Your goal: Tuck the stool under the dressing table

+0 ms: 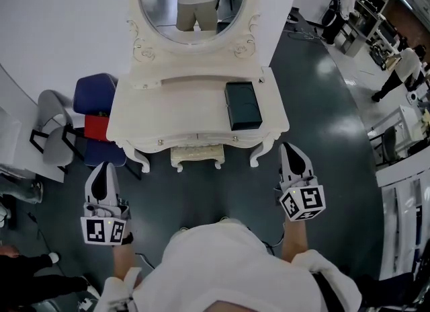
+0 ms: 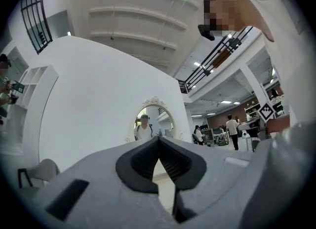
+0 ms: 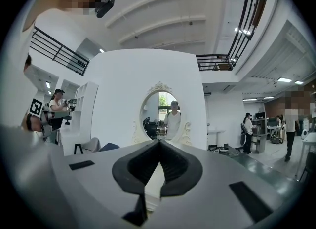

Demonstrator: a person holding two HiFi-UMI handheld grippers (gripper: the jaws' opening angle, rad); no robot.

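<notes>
Sitting under the middle of the white dressing table (image 1: 134, 119), the cream stool (image 1: 196, 155) lies between the table's two front legs. Only its carved front edge and two short curved legs show past the table's front. Its long axis runs side to side, parallel to that front edge.

No wording can be read anywhere. The one printed pattern is the black-and-white square markers on the marker cubes (image 1: 303, 202) at the back of each gripper.

A dark box (image 1: 242, 105) lies on the right part of the tabletop with its lid closed, so what it holds cannot be seen. Its long axis runs from the table's front toward the oval mirror (image 1: 192, 1), which reflects a person's torso.

The left gripper (image 1: 101, 168) hangs over the dark floor (image 1: 322, 122), in front of the table's left corner and apart from it. Its fingers (image 2: 143, 161) are clenched tip to tip with nothing between them. The right gripper (image 1: 289, 148) sits near the table's right front leg, not touching it. Its fingers (image 3: 138, 166) are likewise pressed together and empty. Both grippers point toward the mirror.

A blue chair (image 1: 94, 93) and a grey chair (image 1: 52, 112) stand to the table's left.
</notes>
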